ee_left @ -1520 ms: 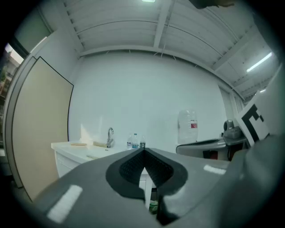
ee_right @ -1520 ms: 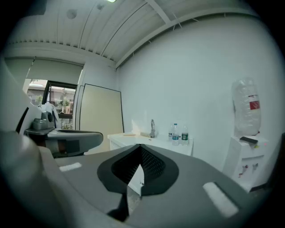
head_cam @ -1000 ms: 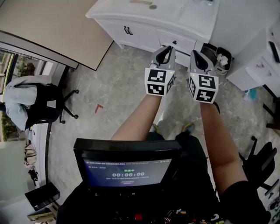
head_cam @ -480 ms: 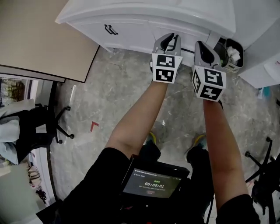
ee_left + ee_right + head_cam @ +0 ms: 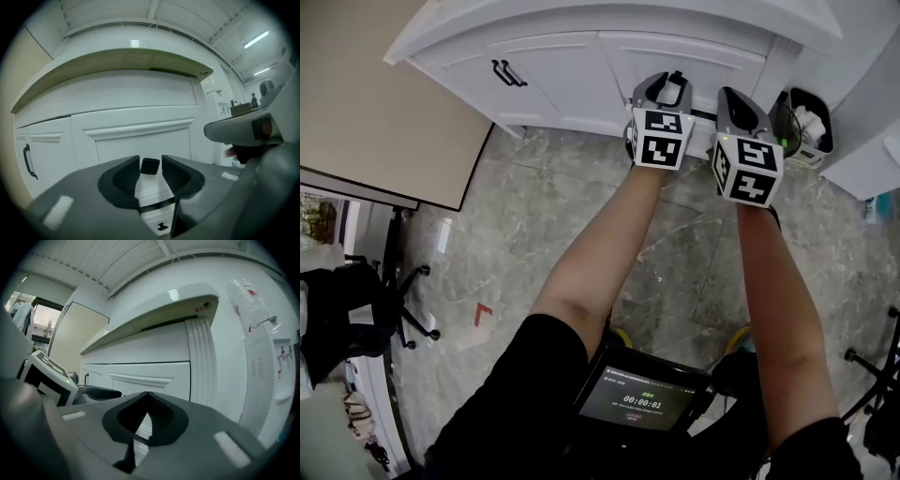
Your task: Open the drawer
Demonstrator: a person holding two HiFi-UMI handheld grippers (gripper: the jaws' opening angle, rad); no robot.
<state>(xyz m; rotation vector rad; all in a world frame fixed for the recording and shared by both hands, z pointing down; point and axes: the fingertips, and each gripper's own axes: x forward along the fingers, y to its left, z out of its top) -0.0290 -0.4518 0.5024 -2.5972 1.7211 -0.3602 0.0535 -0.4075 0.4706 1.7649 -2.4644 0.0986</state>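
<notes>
Head view checked first: found white cabinet (image 5: 553, 66), its drawer (image 5: 722, 58) shut flush. Found left tool (image 5: 672, 84) open, jaws either side of the black knob (image 5: 150, 166), not seen clamped. Found right tool (image 5: 733, 98) closed, empty, just beside. Judged approach done; gripping and pulling outstanding.

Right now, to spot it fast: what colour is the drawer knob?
The knob is black; left gripper view shows it best.
</notes>
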